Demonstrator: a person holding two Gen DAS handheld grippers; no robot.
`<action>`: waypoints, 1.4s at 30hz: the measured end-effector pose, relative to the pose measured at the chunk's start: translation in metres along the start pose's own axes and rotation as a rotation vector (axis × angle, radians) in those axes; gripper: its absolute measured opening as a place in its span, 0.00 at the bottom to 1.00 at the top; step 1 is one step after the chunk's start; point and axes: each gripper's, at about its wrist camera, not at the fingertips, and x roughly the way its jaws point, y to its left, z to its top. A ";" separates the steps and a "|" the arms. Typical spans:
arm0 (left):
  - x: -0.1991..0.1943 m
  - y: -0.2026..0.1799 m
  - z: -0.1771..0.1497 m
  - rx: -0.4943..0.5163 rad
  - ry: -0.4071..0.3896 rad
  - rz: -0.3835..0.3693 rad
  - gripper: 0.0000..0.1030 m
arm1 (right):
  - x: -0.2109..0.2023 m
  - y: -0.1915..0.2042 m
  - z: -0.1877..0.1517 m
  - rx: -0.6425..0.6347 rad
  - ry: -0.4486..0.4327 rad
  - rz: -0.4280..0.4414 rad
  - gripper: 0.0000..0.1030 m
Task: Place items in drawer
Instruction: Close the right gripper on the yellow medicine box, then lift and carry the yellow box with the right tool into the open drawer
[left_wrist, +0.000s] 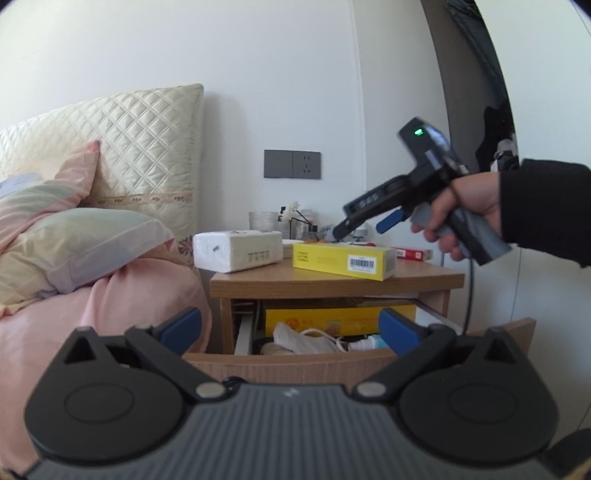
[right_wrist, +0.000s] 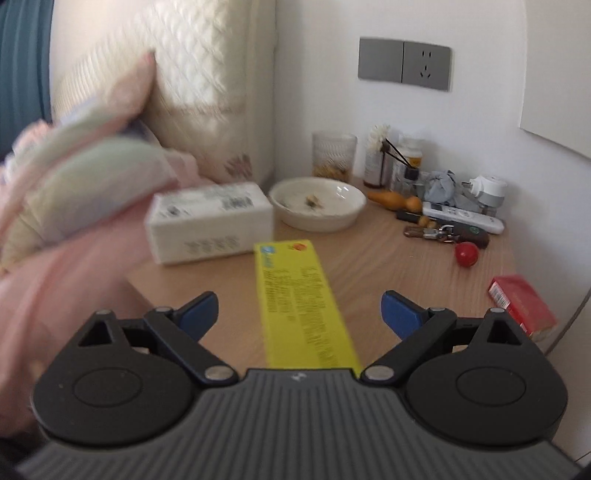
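Note:
A long yellow box lies on the wooden nightstand top, beside a white tissue pack. Below it the drawer stands pulled out, holding a yellow carton, a white cloth with a cable and a small bottle. My left gripper is open in front of the drawer, holding nothing. A hand in a black sleeve holds my right gripper just above the box. In the right wrist view the right gripper is open with the yellow box running between its fingers, which stand apart from it.
On the nightstand top sit a white bowl, a glass, small bottles, a remote, keys, a red ball and a red packet. A bed with pink bedding borders the left side. A wall socket is behind.

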 end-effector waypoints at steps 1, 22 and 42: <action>0.000 0.000 0.000 -0.002 0.002 0.000 1.00 | 0.007 -0.002 0.002 -0.008 0.016 -0.011 0.94; -0.003 0.002 0.001 -0.015 0.003 -0.010 1.00 | 0.055 -0.001 0.005 0.007 0.130 0.026 0.55; -0.003 -0.003 0.000 0.005 -0.001 -0.014 1.00 | -0.025 0.020 0.005 -0.077 0.064 0.079 0.54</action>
